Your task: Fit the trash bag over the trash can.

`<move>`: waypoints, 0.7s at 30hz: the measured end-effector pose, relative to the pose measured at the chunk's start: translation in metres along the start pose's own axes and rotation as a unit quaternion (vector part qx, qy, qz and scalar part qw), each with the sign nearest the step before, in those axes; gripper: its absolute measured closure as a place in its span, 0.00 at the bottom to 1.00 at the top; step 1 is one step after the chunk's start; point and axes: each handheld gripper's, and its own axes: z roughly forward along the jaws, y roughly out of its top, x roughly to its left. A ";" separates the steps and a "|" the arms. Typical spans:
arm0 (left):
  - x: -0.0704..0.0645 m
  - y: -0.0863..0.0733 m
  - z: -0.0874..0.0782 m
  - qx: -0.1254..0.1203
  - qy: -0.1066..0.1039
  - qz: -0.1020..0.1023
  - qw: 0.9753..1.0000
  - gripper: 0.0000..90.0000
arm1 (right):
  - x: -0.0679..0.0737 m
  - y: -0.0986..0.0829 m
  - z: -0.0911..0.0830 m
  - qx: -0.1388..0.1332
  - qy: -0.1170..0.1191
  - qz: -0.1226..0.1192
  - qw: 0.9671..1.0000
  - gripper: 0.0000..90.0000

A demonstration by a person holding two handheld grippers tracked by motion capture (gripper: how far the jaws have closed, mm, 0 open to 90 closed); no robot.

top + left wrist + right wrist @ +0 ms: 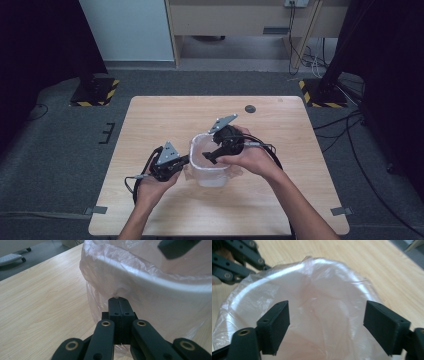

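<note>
The left claw (119,300) is shut tight on the thin plastic bag (100,282) at the side of the white bin (210,165). The right claw (325,322) hangs wide open above the bin's mouth. The bin stands on the bench (150,120); its bottom is hidden.

The worktop (165,115) is pale wood grain with a smooth, low-sheen finish. The bin (160,287) looks like white plastic, smooth and faintly glossy at its rim, and the liner bag (317,290) over it is thin translucent plastic film — crinkled, with soft highlights. The left gripper (119,300) and right gripper (327,322) are matt black plastic, with brass-coloured rivets at the links.
</note>
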 end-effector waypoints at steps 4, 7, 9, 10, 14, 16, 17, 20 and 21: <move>-0.001 -0.001 0.000 0.000 -0.002 -0.001 1.000 1.00 | -0.004 -0.004 -0.010 -0.037 -0.005 0.030 0.999 0.18; -0.002 -0.001 0.000 0.000 -0.003 0.001 1.000 1.00 | -0.007 -0.006 -0.014 -0.055 -0.010 0.042 0.998 0.16; -0.003 -0.002 0.000 0.001 -0.003 0.001 1.000 1.00 | -0.012 -0.009 -0.018 -0.070 -0.015 0.055 0.996 0.15; -0.003 -0.002 0.000 0.001 -0.003 -0.001 1.000 1.00 | -0.015 -0.011 -0.022 -0.081 -0.020 0.067 0.994 0.14; -0.003 -0.002 0.000 0.001 -0.002 0.000 1.000 0.98 | -0.019 -0.014 -0.025 -0.090 -0.023 0.076 0.993 0.13; -0.003 -0.002 0.000 0.003 0.001 -0.001 1.000 0.96 | -0.020 -0.015 -0.027 -0.095 -0.028 0.078 0.992 0.12; -0.003 -0.003 0.000 0.002 0.005 -0.004 1.000 0.92 | -0.022 -0.016 -0.029 -0.102 -0.032 0.082 0.991 0.11; -0.002 -0.004 -0.001 0.000 0.012 -0.011 1.000 0.82 | -0.026 -0.019 -0.033 -0.113 -0.040 0.091 0.989 0.10; -0.002 -0.004 -0.001 0.000 0.012 -0.011 1.000 0.79 | -0.026 -0.019 -0.033 -0.113 -0.040 0.091 0.989 0.10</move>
